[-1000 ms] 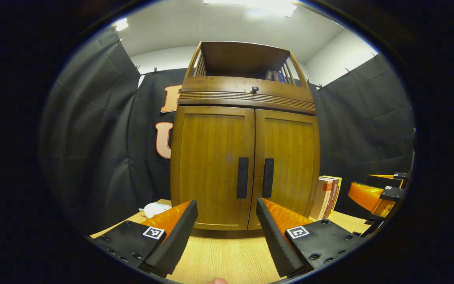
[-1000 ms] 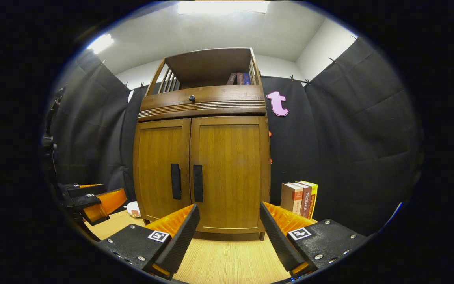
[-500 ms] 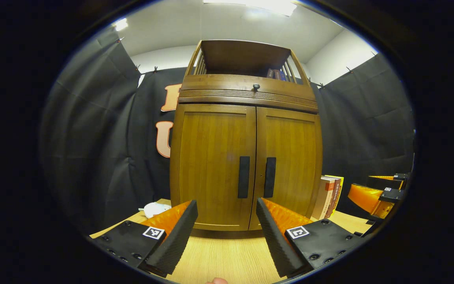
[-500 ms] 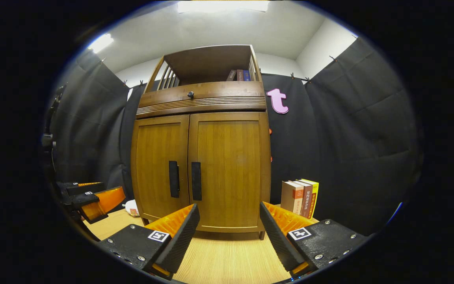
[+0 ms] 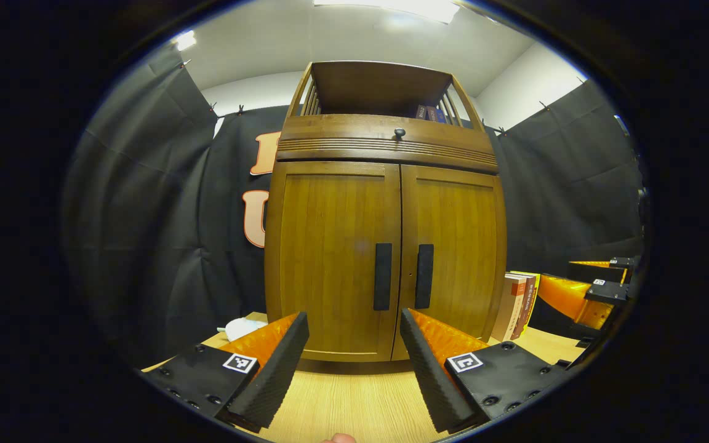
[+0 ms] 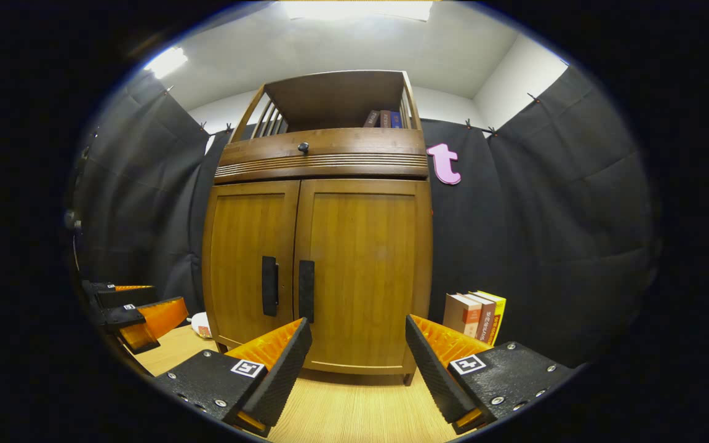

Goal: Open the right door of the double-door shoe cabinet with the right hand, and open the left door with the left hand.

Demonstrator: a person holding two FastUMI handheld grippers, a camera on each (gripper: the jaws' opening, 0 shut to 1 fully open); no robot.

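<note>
Tongs, left (image 5: 354, 363) and right (image 6: 357, 369), hang released before the shut shoe cabinet (image 5: 385, 258).

Bare tabletop (image 5: 354, 400) before the cabinet (image 5: 385, 246) (books (image 5: 517, 304) right).

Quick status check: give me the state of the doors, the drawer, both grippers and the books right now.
Left door: closed.
Right door: closed.
Drawer: shut.
Left gripper: jaws open, empty, short of the cabinet.
Right gripper: jaws open, empty.
Books: upright beside the cabinet.
</note>
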